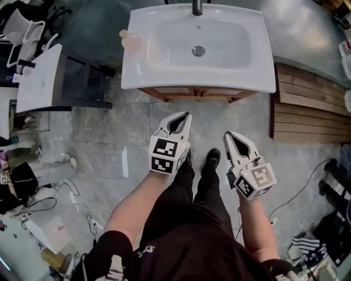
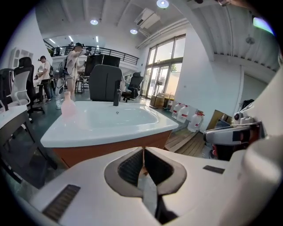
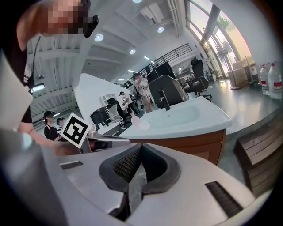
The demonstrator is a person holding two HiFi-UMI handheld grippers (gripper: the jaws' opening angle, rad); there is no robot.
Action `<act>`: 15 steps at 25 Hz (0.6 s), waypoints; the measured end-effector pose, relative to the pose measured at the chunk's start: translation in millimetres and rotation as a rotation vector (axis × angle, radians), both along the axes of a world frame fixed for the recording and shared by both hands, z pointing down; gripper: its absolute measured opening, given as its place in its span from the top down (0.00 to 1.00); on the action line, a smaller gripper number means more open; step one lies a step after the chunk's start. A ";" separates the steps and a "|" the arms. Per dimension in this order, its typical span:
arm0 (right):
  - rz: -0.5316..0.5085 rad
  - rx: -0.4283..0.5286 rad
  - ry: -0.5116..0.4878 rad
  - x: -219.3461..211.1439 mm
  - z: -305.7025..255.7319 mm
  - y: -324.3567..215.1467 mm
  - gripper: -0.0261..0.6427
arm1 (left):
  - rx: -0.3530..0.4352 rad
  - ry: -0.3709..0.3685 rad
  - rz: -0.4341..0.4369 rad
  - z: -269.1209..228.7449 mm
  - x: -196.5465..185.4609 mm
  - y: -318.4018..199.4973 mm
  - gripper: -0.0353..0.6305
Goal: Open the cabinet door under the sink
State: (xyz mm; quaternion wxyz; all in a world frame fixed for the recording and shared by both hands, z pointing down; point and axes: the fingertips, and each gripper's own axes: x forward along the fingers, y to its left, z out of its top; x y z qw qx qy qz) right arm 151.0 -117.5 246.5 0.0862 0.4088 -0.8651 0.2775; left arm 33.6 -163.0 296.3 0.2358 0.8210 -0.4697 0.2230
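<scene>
Wood cabinet (image 1: 181,92) hides under sink (image 1: 164,79) front edge; left gripper (image 1: 183,115), right gripper (image 1: 228,135) clenched empty, so we risk bumping that edge.

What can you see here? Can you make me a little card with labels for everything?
Place: white sink on a wooden cabinet
Cabinet door: looks shut, nothing touching it
Left tool: shut, empty, apart from the cabinet
Right tool: shut, empty, apart from the cabinet
On the sink: pink bottle at the left edge, dark tap at the back
</scene>
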 end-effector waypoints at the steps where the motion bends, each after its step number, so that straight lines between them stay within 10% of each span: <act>1: -0.006 -0.008 0.004 2.2 11.5 -1.5 0.94 | 0.002 0.000 -0.002 9.1 3.3 -3.9 0.91; 15: -0.136 -0.070 -0.004 -24.7 145.6 -30.0 0.94 | -0.043 -0.010 -0.089 145.1 -10.6 -36.0 0.91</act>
